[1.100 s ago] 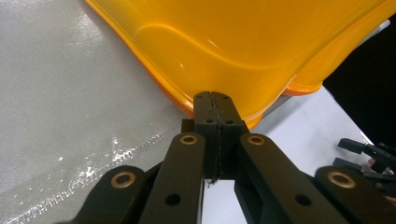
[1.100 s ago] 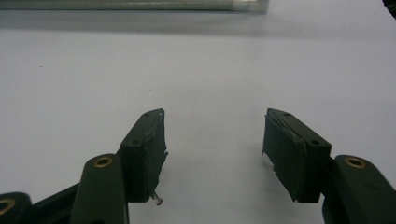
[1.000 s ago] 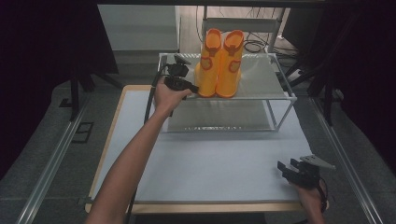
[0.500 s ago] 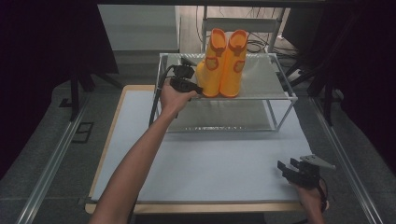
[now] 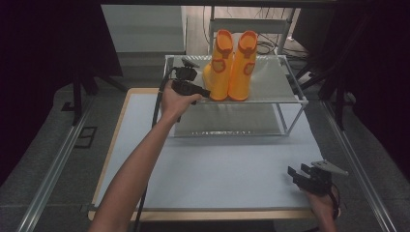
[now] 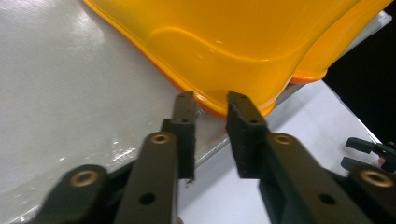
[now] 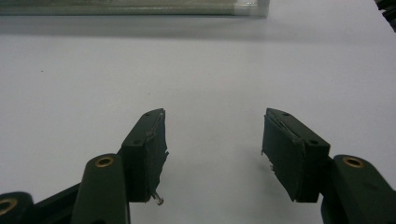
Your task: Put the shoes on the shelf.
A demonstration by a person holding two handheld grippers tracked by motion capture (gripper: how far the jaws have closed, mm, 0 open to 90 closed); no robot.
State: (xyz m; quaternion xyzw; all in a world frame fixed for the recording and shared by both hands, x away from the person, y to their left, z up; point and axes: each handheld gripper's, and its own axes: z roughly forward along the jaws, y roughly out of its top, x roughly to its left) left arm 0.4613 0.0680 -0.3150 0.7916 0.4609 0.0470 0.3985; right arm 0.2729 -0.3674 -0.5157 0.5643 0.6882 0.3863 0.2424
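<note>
Two orange rubber boots (image 5: 231, 65) stand upright side by side on the top shelf of a wire rack (image 5: 275, 89), near its front edge. My left gripper (image 5: 203, 92) reaches in from the left at the base of the left boot (image 5: 217, 72). In the left gripper view the jaws stand a narrow gap apart, with that boot's sole rim (image 6: 210, 103) between their tips at the shelf edge. My right gripper (image 5: 302, 176) rests low over the white table top (image 5: 217, 164) at the front right, open, with nothing between its fingers (image 7: 149, 140).
The rack has a lower shelf (image 5: 227, 126) under the top one and stands at the back of the table. A black cable (image 5: 157, 104) trails from the left gripper along the forearm. Dark floor and rails (image 5: 58, 159) flank the table.
The boots were leaning, tipped to the right half a second ago, and now stand upright. My left gripper stayed at their base. The right gripper has not moved.
</note>
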